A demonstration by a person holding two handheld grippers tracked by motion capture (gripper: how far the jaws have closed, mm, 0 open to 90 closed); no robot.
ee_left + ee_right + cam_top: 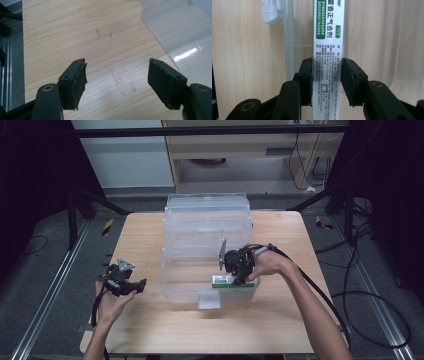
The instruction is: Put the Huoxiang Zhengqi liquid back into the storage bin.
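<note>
Box (328,37) clamped in right tongs (326,80) inside clear bin (172,287).

Box, white with green band and printed text, lies in the front compartment of the bin, near its front wall, above the latch (208,300). Right tongs point down into the bin, pads pressed on both long sides of the box. Bin lid (207,222) stands open behind. Left tongs (117,82), jaws apart with nothing between them, hover over the counter (150,235) just left of the bin.
</note>
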